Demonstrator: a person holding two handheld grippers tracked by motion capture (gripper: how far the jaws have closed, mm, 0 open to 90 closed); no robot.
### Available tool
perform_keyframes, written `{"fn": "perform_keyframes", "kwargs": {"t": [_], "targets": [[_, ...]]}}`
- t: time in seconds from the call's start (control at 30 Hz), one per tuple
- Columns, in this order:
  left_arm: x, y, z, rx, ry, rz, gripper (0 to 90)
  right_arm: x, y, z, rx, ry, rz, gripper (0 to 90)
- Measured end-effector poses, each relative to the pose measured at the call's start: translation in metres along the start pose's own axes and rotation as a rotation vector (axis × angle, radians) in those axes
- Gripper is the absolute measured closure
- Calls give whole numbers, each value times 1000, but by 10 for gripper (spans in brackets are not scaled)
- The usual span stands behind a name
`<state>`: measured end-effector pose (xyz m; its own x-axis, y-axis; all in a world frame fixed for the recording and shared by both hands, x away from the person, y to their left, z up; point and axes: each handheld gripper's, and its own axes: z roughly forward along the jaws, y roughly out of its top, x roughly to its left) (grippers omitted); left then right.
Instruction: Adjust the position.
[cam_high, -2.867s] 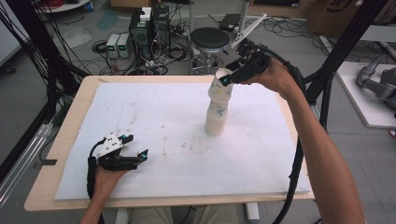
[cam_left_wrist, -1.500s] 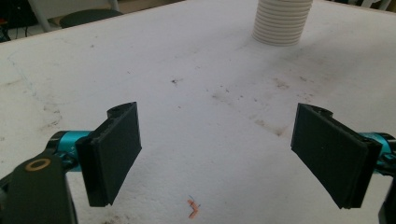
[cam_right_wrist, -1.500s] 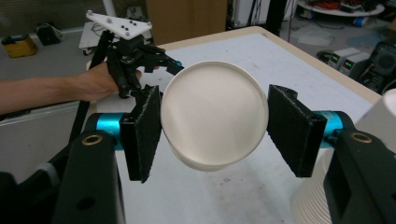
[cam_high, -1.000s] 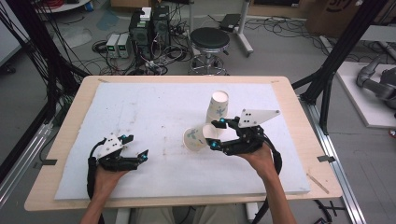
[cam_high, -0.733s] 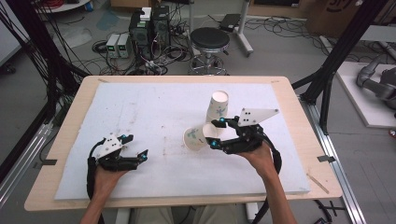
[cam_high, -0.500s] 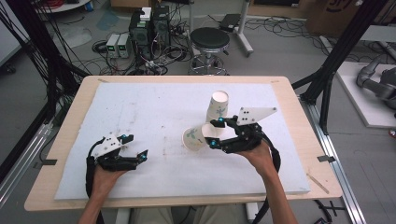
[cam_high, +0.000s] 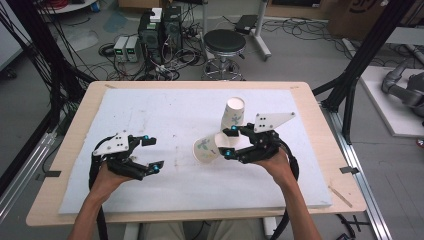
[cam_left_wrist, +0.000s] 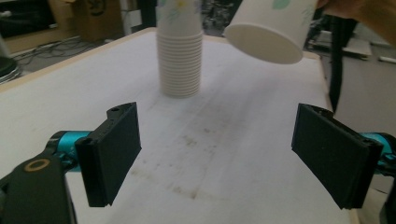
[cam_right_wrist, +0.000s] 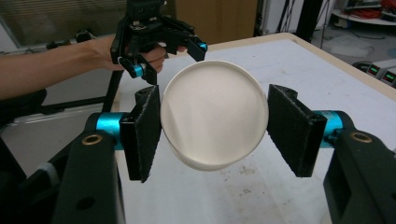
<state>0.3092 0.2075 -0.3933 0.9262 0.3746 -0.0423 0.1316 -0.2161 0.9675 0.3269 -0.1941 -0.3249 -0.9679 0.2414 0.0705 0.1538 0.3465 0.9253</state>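
The right gripper (cam_high: 228, 141) pinched a paper cup (cam_high: 208, 148) above the table (cam_high: 165, 107), its long axis level and mouth toward nine o'clock. The left gripper (cam_high: 150, 154), jaws spread and empty, lay at nine o'clock of the cup; the cup stack (cam_high: 233, 113) stood at one o'clock.

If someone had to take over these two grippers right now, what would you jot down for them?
Right gripper: shut on a single paper cup, held on its side above the white mat.
Left gripper: open, holding nothing, over the mat's near left part.
Cup stack: upside down, far side of the mat, beyond the held cup.
Done: one cup is apart from the stack.
Left: probably set it down; the stack remains.
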Motion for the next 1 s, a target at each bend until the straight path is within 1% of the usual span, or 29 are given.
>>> {"fn": "perform_keyframes", "kwargs": {"t": [0.03,0.07,0.17,0.23,0.27,0.3,0.33,0.37,0.4,0.43,0.47,0.5,0.57,0.6,0.63,0.73,0.8,0.87,1.0], "targets": [[0,0,0,0,0,0,155,0,0,0,0,0,0,385],[-1,6,4,-11,-43,10,154,0,0,1,-9,19,-3,385],[-2,14,13,-27,-101,23,152,-1,0,3,-16,47,-12,385],[-4,19,20,-28,-126,32,152,-1,0,4,-20,63,-9,385],[-4,19,20,-28,-126,32,151,-1,0,4,-22,69,-8,385],[-6,23,28,-29,-153,38,152,-1,0,5,-25,73,-15,385],[-7,25,32,-30,-170,45,151,0,1,6,-25,80,-14,385],[-7,25,32,-30,-170,45,151,0,1,6,-25,80,-14,385],[-8,27,37,-32,-184,52,151,0,1,6,-24,82,-11,385],[-11,31,47,-32,-212,61,150,1,1,7,-27,91,-12,385],[-11,31,47,-32,-212,61,150,1,1,7,-27,92,-14,385],[-14,36,57,-36,-229,70,150,1,1,7,-28,93,-9,385],[-16,41,65,-45,-248,75,149,1,1,9,-28,95,-16,385],[-16,41,65,-45,-248,75,149,1,1,9,-28,95,-16,385],[-19,46,72,-53,-261,87,149,2,1,10,-25,101,-19,385],[-22,51,83,-48,-284,98,149,3,2,10,-26,103,-14,385],[-23,52,88,-44,-292,100,149,3,2,11,-29,102,-19,385],[-24,52,92,-38,-294,99,149,3,2,11,-30,108,-12,385],[-24,51,96,-19,-297,100,149,2,2,11,-33,109,-17,385]]}}
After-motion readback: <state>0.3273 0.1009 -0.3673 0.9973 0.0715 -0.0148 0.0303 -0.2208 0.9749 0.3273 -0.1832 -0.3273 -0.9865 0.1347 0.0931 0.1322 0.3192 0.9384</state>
